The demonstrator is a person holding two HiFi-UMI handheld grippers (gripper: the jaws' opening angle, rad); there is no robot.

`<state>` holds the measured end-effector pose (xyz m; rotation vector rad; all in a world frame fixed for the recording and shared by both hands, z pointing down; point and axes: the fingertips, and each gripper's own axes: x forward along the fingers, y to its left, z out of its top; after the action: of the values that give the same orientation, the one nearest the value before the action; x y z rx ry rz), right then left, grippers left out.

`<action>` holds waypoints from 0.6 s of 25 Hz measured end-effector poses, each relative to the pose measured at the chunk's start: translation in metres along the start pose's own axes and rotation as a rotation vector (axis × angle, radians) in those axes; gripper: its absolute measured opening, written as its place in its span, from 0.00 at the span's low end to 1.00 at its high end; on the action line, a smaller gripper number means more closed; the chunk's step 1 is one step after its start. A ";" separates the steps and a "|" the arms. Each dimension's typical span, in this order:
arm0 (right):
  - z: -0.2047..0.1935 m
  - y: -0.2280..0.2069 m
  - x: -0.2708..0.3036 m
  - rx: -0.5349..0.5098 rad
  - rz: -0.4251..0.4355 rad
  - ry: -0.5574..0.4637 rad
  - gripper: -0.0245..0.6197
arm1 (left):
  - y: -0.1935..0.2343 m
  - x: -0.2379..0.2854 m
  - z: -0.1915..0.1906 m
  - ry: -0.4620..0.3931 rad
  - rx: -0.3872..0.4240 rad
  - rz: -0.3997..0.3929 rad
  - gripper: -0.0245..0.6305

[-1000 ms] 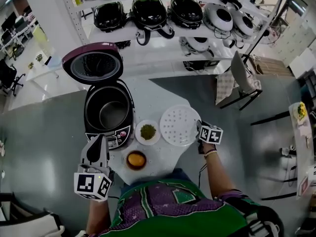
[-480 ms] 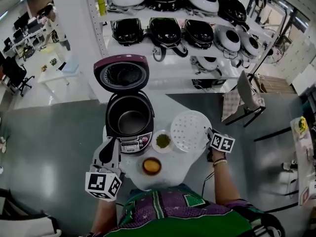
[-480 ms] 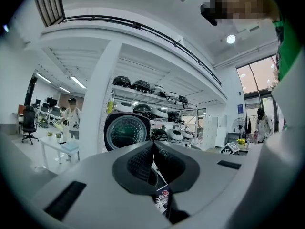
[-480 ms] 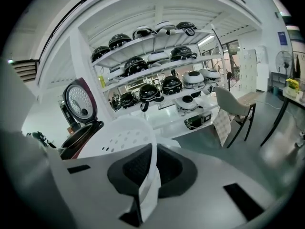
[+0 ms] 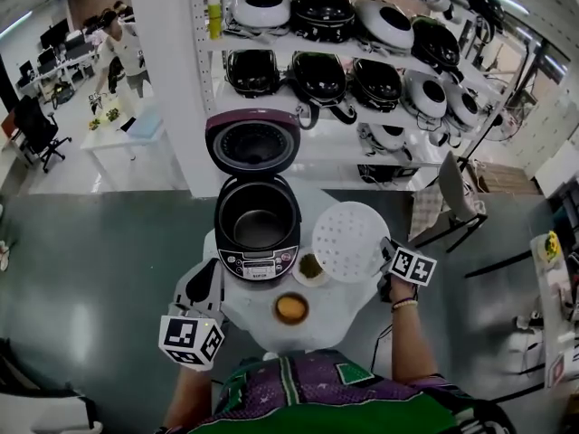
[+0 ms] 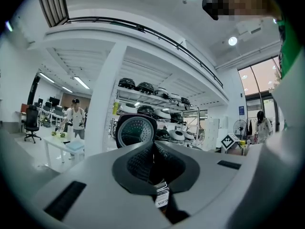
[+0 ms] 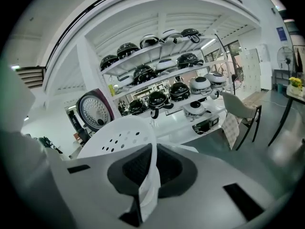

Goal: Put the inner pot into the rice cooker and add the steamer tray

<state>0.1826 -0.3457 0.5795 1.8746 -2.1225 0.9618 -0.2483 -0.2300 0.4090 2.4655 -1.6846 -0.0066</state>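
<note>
Left gripper pinched shut, empty (just its own label showing). Right gripper clenched on steamer tray rim, tray off the table ahead of its jaws. Further left of it, open rice cooker with inner pot already seated. Best: keep tray level, centre over pot, lower evenly, then let go.

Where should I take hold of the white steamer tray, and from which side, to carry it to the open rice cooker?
By its thin outer rim, from the side away from the rice cooker. The steamer tray is a shallow perforated disc with no handle showing, so only the edge fits between jaws. The right tool grips it there now.
</note>
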 end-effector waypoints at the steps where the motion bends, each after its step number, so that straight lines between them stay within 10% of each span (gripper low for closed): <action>1: 0.001 0.007 -0.003 0.004 0.004 -0.005 0.08 | 0.003 -0.005 0.002 -0.002 0.000 0.000 0.07; 15: 0.027 0.122 -0.008 -0.023 0.152 -0.038 0.08 | 0.044 -0.056 0.012 -0.046 -0.021 0.084 0.07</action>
<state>0.0785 -0.3527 0.5104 1.7554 -2.3155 0.9332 -0.3110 -0.1953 0.3985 2.3953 -1.7954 -0.0718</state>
